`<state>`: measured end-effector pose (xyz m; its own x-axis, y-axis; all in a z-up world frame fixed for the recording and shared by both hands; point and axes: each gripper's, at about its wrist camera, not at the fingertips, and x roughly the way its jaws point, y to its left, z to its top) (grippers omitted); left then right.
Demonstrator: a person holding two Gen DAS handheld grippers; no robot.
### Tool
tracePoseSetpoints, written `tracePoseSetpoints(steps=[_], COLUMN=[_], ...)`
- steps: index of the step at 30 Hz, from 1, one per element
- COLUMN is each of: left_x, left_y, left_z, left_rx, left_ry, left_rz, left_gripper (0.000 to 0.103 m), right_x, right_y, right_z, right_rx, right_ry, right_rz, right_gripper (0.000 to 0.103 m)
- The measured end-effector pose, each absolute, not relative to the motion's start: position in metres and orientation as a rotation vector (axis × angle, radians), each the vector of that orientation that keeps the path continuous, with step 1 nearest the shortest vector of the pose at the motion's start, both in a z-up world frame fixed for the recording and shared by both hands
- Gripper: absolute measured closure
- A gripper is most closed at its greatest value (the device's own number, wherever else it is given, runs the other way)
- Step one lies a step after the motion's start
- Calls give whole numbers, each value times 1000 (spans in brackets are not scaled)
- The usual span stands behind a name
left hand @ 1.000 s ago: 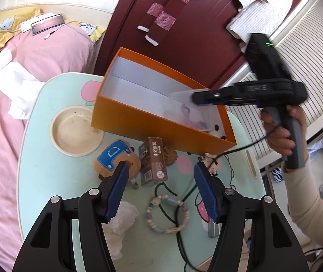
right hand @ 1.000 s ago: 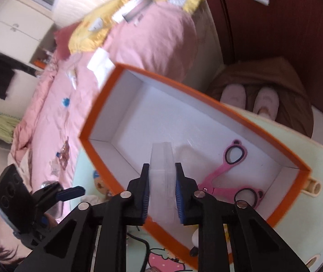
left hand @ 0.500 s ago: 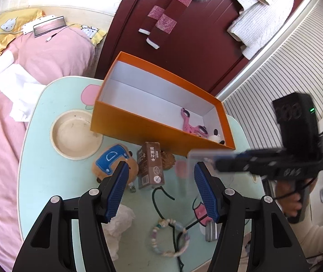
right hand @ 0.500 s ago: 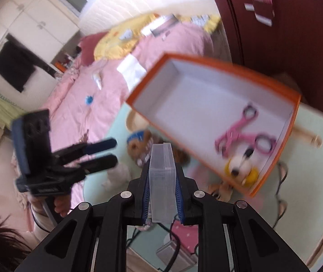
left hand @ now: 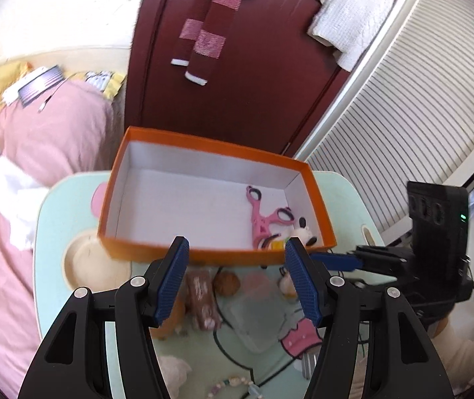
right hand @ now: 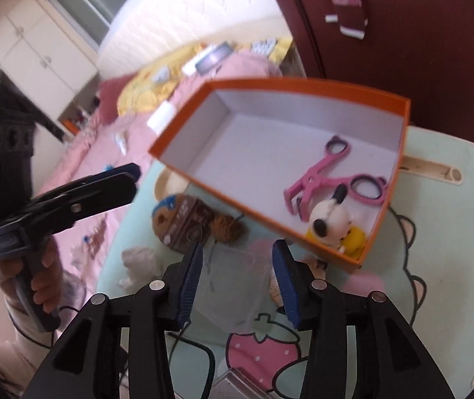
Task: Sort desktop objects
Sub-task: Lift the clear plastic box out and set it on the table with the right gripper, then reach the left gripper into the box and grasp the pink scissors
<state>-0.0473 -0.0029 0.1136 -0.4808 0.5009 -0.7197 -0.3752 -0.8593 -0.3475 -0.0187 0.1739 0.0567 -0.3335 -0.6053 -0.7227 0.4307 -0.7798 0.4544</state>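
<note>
An orange box (left hand: 157, 249) (right hand: 400, 133) stands on the pale green table and holds pink scissors (left hand: 262, 214) (right hand: 320, 178) and a small dog figure (right hand: 330, 224). A clear plastic case (left hand: 253, 319) (right hand: 233, 286) lies on the table in front of the box. My right gripper (right hand: 237, 282) is open just above the case, its fingers on either side of it. My left gripper (left hand: 237, 279) is open and empty above the table's front. A brown carton (left hand: 202, 296) (right hand: 187, 222), a plush bear (right hand: 167, 212) and a walnut-like ball (left hand: 226, 284) lie in front of the box.
A round cream dish (left hand: 87, 266) sits at the table's left. A bead bracelet (left hand: 233, 385), black cable and a tissue wad (right hand: 140, 259) lie near the front edge. A pink bed (left hand: 21, 166) is left, a dark red door (left hand: 237, 66) behind.
The right gripper has opened and let go of the clear case, which now lies on the table in front of the box. The left gripper has risen and tilted toward the box.
</note>
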Motion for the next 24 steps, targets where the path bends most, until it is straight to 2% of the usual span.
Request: tracePoseSetpoints(steps=[5, 10, 14, 18, 21, 23, 24], left_x=[-97, -155, -168, -164, -161, -161, -161], left_y=[41, 80, 102, 118, 123, 119, 114], left_z=[111, 81, 59, 44, 40, 42, 43], left_rx=[-1318, -1552, -1660, -1703, -1678, -1673, -1667], left_ry=[10, 69, 114, 277, 373, 414, 427], left_rz=[2151, 1942, 1831, 1809, 1836, 1857, 1871], left_gripper=[42, 42, 42, 42, 51, 66, 69], right_x=[-8, 1, 4, 5, 2, 0, 0], right_y=[201, 212, 216, 220, 223, 223, 223], right_z=[63, 55, 50, 51, 53, 54, 54], right_rx=[1195, 1221, 1236, 1231, 1218, 1215, 1214], right_ry=[-378, -479, -535, -564, -588, -599, -602], right_rz=[-2144, -2102, -2069, -2051, -2034, -2025, -2022], right_gripper=[59, 59, 59, 58, 55, 54, 54])
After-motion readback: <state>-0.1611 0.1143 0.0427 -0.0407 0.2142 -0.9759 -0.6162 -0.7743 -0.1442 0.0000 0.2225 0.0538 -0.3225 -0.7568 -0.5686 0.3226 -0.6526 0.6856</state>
